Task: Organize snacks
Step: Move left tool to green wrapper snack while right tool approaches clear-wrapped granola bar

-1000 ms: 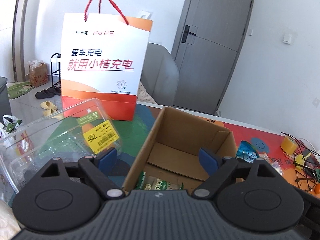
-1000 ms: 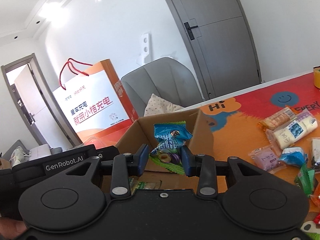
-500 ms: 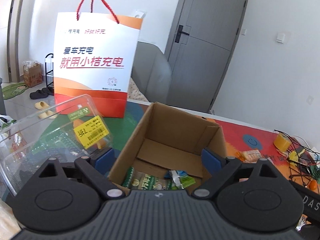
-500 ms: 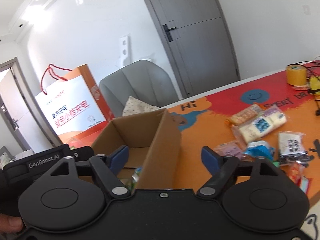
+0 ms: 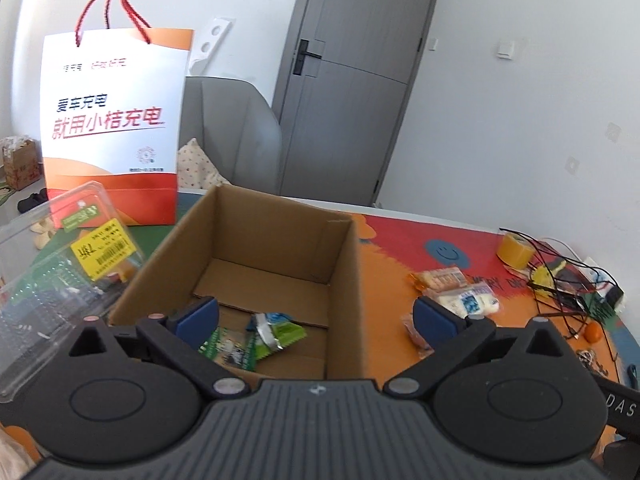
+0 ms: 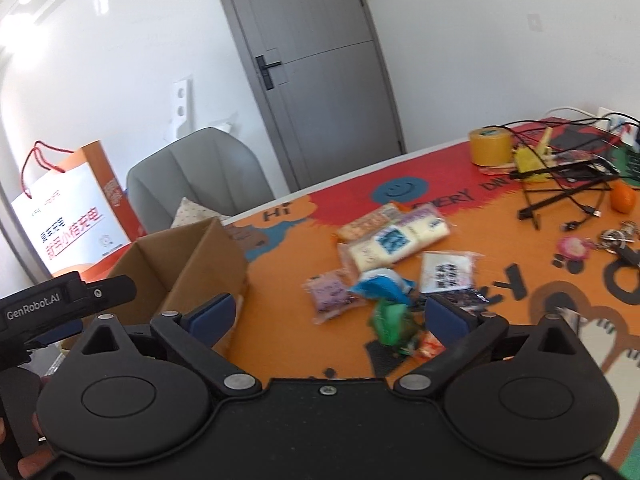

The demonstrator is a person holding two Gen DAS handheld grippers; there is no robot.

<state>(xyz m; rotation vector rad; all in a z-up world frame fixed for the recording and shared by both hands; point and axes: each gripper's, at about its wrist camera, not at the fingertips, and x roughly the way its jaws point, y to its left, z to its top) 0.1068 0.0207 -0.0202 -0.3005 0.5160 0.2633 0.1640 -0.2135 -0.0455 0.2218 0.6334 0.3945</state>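
An open cardboard box (image 5: 344,264) stands on the colourful mat. Two green snack packets (image 5: 276,332) lie on its floor. My left gripper (image 5: 316,314) hovers over the box's near edge, its jaws opening wide with nothing pressed between them. In the right wrist view the box (image 6: 192,264) is at the left. A pile of loose snacks (image 6: 384,240) lies on the orange mat, with a blue packet (image 6: 380,286) and a green one (image 6: 392,320) nearest. My right gripper (image 6: 329,316) hangs just short of that pile, jaws opening and empty.
An orange-and-white paper bag (image 5: 112,128) stands behind the box. A clear plastic clamshell (image 5: 60,264) lies left of it. A yellow tape roll (image 6: 490,146), tangled cables (image 6: 560,184), an orange (image 6: 623,197) and keys crowd the far right. A grey chair (image 6: 196,176) stands beyond the table.
My right gripper let go of the blue-green packet over the box, opened and swung right to the snack pile. My left gripper opened wider and swung right; a new packet lies in the box.
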